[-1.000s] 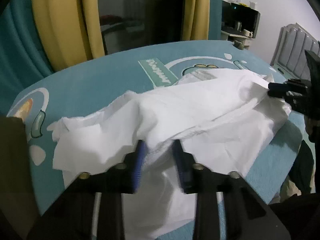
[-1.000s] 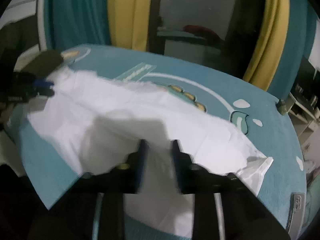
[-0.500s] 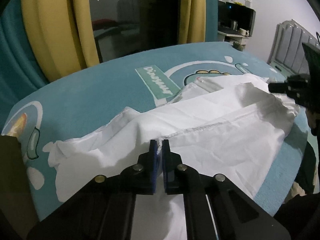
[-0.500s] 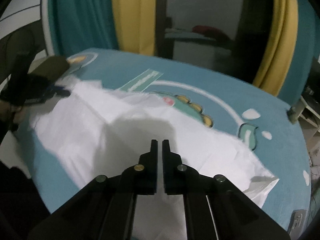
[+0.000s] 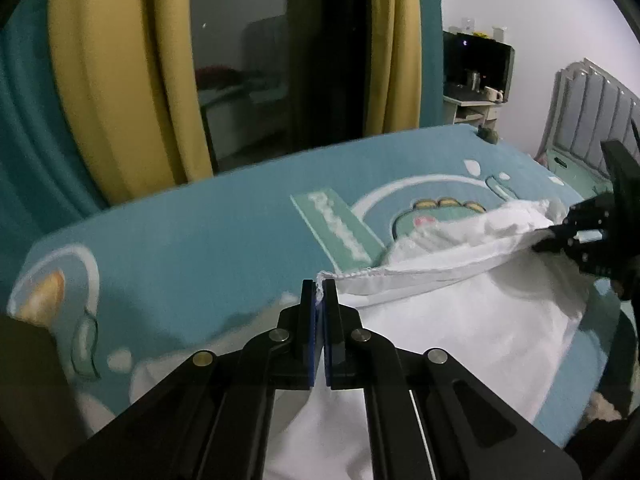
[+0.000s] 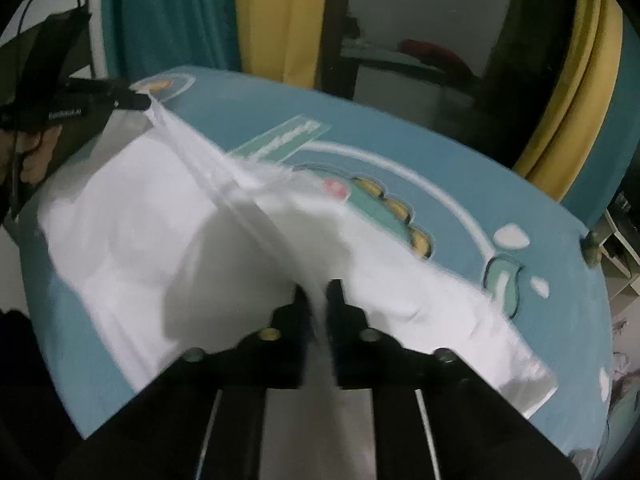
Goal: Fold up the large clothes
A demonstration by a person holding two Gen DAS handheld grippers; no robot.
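The left gripper point(image 5: 319, 294) has its two blue-lined fingers pressed together on the stitched hem of the white garment point(image 5: 460, 320), a small tuft of the edge poking up between the tips. The right gripper point(image 6: 318, 294) is likewise pinched on the same garment: its fingers are closed with a ridge of white cloth running up out of the narrow gap between them, though motion blur softens that view. Between the two grips the hem is drawn into a taut raised line above the teal bedspread point(image 5: 192, 240), and the rest of the cloth hangs from it onto the bedspread and lies spread toward the near edge.

Counted: two grippers, one garment, one bedspread with a cartoon dinosaur print point(image 5: 436, 216). In the left wrist view the right gripper point(image 5: 554, 236) appears at the far end of the hem, to the right of the dinosaur print; in the right wrist view the left gripper point(image 6: 140, 101) appears at the hem's other end, above the bedspread's far left corner, with a person's hand point(image 6: 34, 156) behind it.

Two yellow curtains point(image 5: 108, 80) hang beyond the bedspread's far side, flanking a dark window point(image 5: 248, 72)
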